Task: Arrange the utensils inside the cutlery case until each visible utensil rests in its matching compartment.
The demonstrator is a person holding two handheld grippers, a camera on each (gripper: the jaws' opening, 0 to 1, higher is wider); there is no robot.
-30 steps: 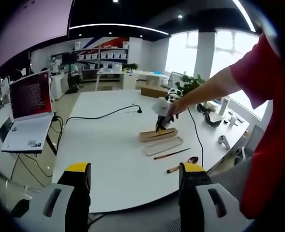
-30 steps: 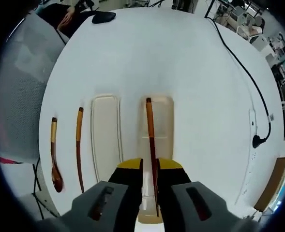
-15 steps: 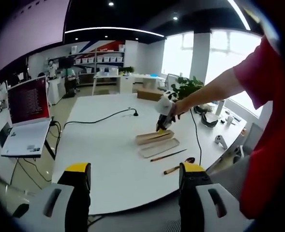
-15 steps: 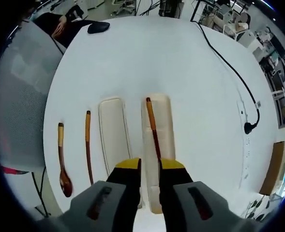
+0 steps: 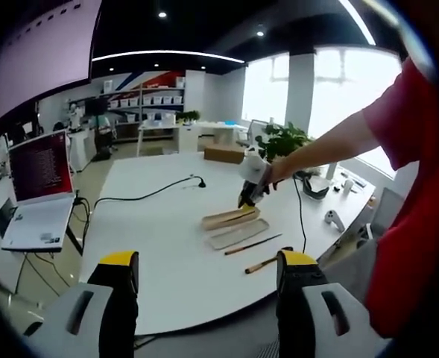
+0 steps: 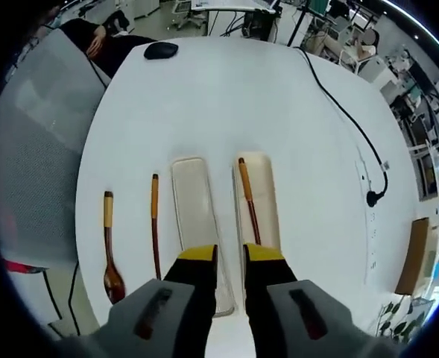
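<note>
In the right gripper view a cream cutlery case lies lengthwise on the white table with a dark chopstick inside it. Its flat lid lies beside it on the left. Left of the lid lie a second chopstick and a wooden spoon. My right gripper hovers over the case's near end, its jaws a narrow gap apart with nothing between them. The left gripper view has the case, lid, loose chopstick, spoon and right gripper far off. My left gripper stands wide open, holding nothing.
A black mouse and a black cable with its plug lie on the far part of the table. A laptop sits on a side table at the left. A person's red-sleeved arm reaches in from the right.
My right gripper has drawn back from the case; the chopstick that ran between its jaws now lies in the case, ahead of them. The left view has shifted slightly.
</note>
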